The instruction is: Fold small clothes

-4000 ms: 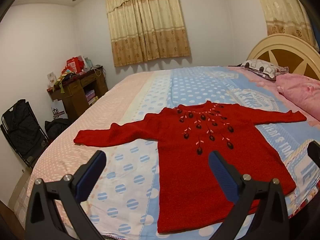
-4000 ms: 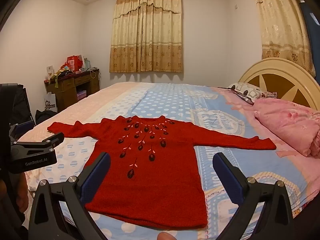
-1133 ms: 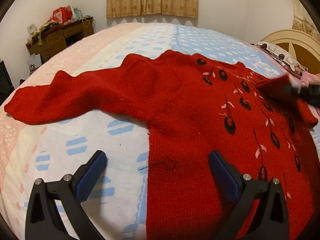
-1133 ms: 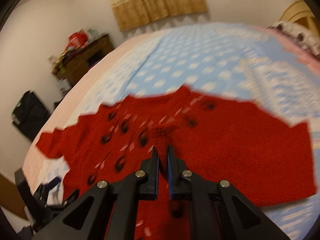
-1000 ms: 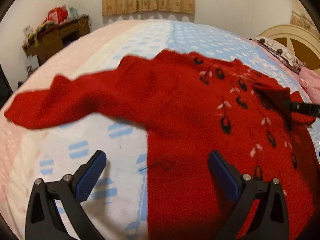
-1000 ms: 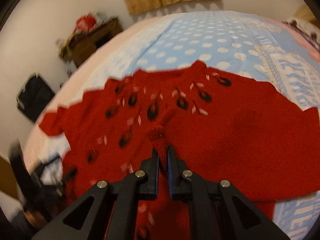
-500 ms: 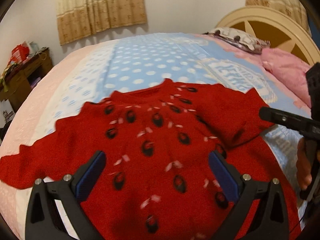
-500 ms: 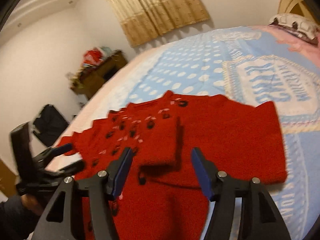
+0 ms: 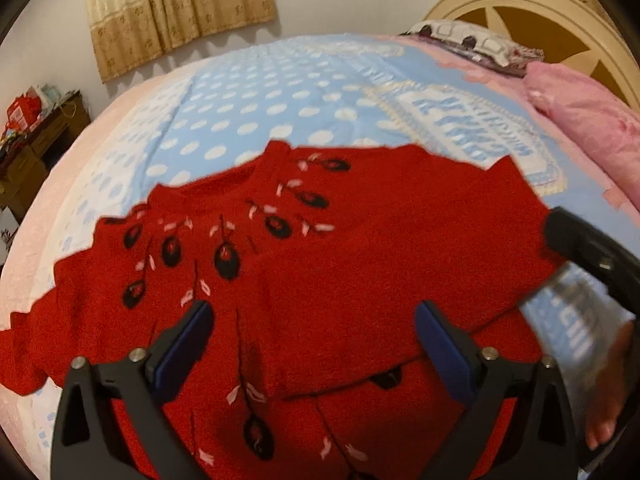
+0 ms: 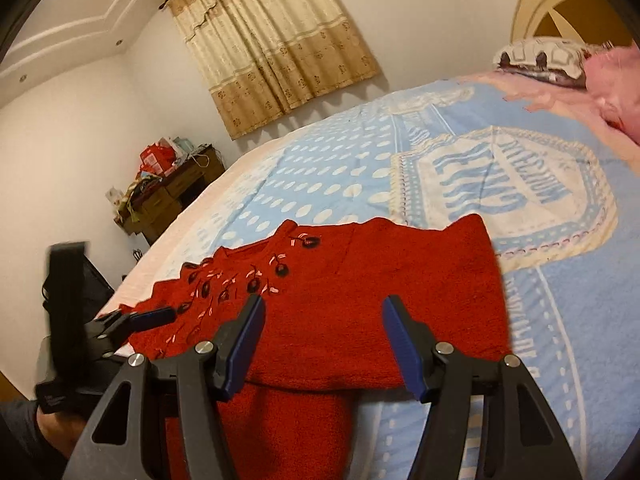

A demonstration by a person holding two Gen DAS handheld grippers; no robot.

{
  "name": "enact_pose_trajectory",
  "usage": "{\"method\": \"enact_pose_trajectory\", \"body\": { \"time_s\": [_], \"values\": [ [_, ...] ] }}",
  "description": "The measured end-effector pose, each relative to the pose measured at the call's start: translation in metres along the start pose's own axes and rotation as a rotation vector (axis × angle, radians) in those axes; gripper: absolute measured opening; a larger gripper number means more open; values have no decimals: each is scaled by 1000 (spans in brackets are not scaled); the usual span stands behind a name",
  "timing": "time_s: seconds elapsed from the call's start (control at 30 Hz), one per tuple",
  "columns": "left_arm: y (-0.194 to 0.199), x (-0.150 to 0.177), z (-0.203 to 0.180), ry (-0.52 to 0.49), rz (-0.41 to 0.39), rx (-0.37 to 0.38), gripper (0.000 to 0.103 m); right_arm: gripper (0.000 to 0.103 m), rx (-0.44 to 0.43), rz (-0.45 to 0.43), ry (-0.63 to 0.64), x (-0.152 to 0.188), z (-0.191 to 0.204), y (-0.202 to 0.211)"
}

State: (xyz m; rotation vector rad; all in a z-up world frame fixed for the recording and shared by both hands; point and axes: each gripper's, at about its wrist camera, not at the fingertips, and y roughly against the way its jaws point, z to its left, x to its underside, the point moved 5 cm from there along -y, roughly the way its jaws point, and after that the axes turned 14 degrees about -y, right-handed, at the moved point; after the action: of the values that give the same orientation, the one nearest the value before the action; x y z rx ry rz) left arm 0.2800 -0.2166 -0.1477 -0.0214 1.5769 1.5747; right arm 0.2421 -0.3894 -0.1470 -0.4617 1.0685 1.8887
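Left wrist view looks down over a red sweater (image 9: 360,264) lying flat on a bed (image 9: 280,92) with a blue dotted cover. Its front carries dark oval shapes with pale pink stitches. One sleeve is folded across the body, its lower edge forming a ridge over the cloth below, while the other sleeve (image 9: 28,344) stretches out flat toward the left edge of the frame. The left gripper (image 9: 312,344) hovers above the sweater with its blue pads wide apart; the jaws are closing slightly, and nothing is pinched between them. At the right edge of that view a hand (image 9: 612,400) holds the other tool.

From the right wrist view, the right gripper (image 10: 324,340) is about half open over the folded sleeve (image 10: 360,312), and its pads do not press on the cloth. The fold edge runs just under its fingertips. Left of it, the left gripper (image 10: 156,314) shows as a dark frame above the sweater's embroidered part.

Beyond the bed stand beige curtains (image 10: 276,40), a cluttered wooden desk (image 10: 168,196) and a cream headboard (image 9: 532,20), with a pink blanket (image 9: 584,112) beside a patterned pillow (image 9: 468,44).
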Motion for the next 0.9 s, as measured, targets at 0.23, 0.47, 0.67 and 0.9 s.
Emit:
{"method": "enact_pose_trajectory", "body": {
  "time_s": [0.23, 0.47, 0.67, 0.9],
  "values": [
    [-19, 14, 24, 80, 48, 12, 87, 62, 17, 10, -10, 4, -7, -3],
    [-25, 15, 36, 135, 50, 73, 84, 62, 43, 5, 23, 9, -3, -5],
    [-26, 13, 37, 153, 29, 121, 68, 62, 55, 7, 59, 13, 1, -6],
    [-15, -3, 35, 108, -34, 141, 7, 62, 57, -15, 69, 11, 4, -3]
  ]
}}
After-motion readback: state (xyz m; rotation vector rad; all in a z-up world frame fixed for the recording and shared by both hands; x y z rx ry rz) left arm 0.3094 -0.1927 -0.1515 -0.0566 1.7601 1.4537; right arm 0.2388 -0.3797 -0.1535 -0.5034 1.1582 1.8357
